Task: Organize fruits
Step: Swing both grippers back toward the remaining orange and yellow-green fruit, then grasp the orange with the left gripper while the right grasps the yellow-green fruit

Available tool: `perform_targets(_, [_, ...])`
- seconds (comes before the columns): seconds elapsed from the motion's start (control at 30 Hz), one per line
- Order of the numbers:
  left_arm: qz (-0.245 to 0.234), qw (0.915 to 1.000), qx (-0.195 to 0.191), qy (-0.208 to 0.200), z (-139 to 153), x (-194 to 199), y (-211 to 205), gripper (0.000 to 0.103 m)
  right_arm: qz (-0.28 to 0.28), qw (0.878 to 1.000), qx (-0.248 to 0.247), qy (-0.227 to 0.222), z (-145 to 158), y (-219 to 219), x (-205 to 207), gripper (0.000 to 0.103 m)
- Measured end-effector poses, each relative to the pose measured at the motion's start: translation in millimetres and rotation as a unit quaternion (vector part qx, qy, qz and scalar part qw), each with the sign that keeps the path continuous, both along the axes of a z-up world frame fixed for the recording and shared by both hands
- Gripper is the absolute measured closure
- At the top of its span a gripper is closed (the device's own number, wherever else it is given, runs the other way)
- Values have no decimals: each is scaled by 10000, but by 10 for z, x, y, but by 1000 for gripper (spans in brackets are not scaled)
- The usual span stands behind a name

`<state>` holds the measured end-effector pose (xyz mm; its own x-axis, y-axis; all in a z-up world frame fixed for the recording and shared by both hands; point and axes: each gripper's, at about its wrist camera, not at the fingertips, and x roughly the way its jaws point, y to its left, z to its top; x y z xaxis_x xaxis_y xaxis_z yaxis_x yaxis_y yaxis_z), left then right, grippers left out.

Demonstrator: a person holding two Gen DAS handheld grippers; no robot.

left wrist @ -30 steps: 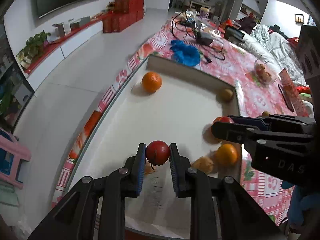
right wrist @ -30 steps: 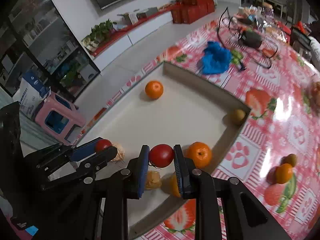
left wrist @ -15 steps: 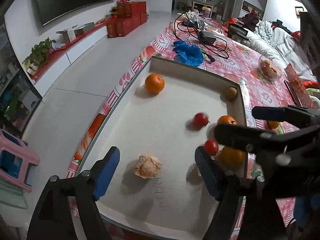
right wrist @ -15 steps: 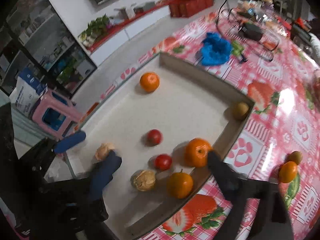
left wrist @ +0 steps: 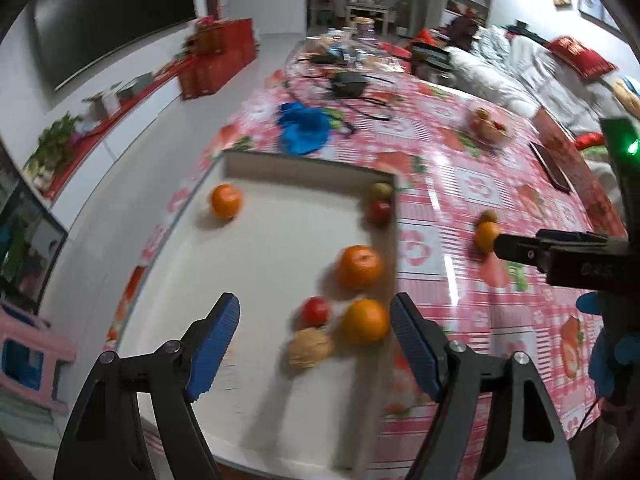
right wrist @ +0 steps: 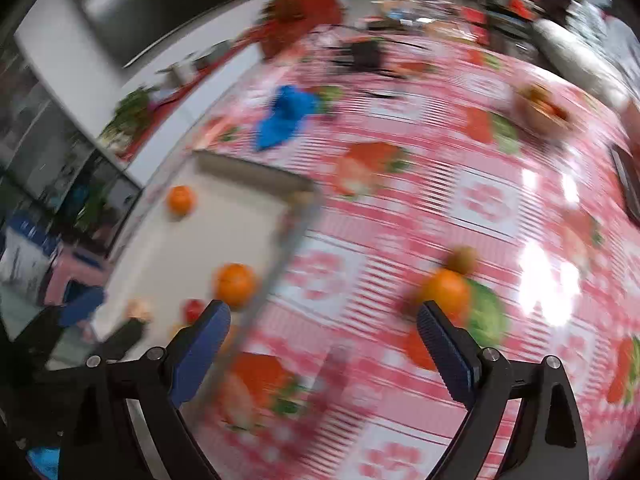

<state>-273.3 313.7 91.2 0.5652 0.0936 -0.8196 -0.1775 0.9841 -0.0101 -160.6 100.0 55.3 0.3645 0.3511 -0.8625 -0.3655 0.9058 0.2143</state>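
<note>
A shallow cardboard tray [left wrist: 304, 168] lies on the strawberry tablecloth. In it are an orange [left wrist: 226, 200] at the far left, two oranges [left wrist: 359, 266] by the right wall, a red tomato [left wrist: 316, 311], a walnut [left wrist: 310, 347], and a second tomato [left wrist: 379, 211] with a kiwi in the far right corner. My left gripper [left wrist: 316, 328] is open and empty above the near fruits. My right gripper [right wrist: 324, 332] is open and empty over the tablecloth. An orange [right wrist: 446, 292] and a kiwi [right wrist: 462, 258] lie outside the tray, ahead of its right finger.
A blue cloth [left wrist: 304, 128], black cables and a charger [left wrist: 348, 82] lie beyond the tray. A bowl of fruit [left wrist: 490, 124] and a dark phone [left wrist: 554, 166] sit at the far right. The table edge drops to the floor on the left. The right wrist view is blurred.
Both grippers opened and let go of their tomatoes, which now lie in the tray. Both have swung right; the right one now faces the orange and kiwi on the cloth.
</note>
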Motion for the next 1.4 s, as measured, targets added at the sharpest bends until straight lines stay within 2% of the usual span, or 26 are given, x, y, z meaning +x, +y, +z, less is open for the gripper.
perform_targets(0.03, [-109,9999,-4,6,9,36,-103,22,-121,9999,-79,3,-29,-132,6,7])
perform_targets(0.07, [-187,9998,-13,10,11,62,-177,22,-252,9995,-184,3,-68,-276,13,2])
perform_targets(0.17, [-460,9989,6,57,3,205,-466,22,-564,9965,-609,-42,-224,-707,-30,0])
perform_targets(0.27, [-619,9980,62,94,-45,364,-703,22,-653,9932,-962,-90,-346,-986,-96,0])
perform_targets(0.43, [-902,9956,-119,209,-195,709,-1083,22,-617,9873,-1452,-174,-574,-1287,-224,0])
perform_targets(0.47, [-946,9952,-86,236,-230,778,-1151,22,-596,9874,-1458,-138,-617,-1322,-235,0])
perform_targets(0.57, [-1048,9942,21,253,-318,945,-1334,22,-590,9929,-1032,-89,-670,-1432,-289,0])
perform_targets(0.83, [-1193,9921,178,345,-527,1272,-1625,22,-559,9929,-993,-328,-678,-1441,-354,0])
perform_targets(1.0, [-1221,9915,75,454,-630,1359,-1665,23,-524,9931,-966,-406,-681,-1439,-350,0])
perform_targets(1.07, [-1241,9911,101,471,-659,1385,-1689,26,-521,9931,-960,-420,-681,-1442,-358,0])
perform_targets(1.23, [-1246,9898,-162,667,-753,1447,-1684,55,-508,9932,-948,-453,-681,-1438,-357,0])
perform_targets(1.27, [-1238,9900,-177,647,-761,1448,-1680,56,-508,9932,-947,-450,-680,-1438,-358,0])
perform_targets(1.33, [-1270,9897,-177,631,-759,1444,-1685,64,-508,9932,-947,-452,-679,-1439,-360,0])
perform_targets(1.4, [-1298,9894,-175,629,-750,1435,-1685,65,-510,9932,-946,-455,-679,-1438,-361,0])
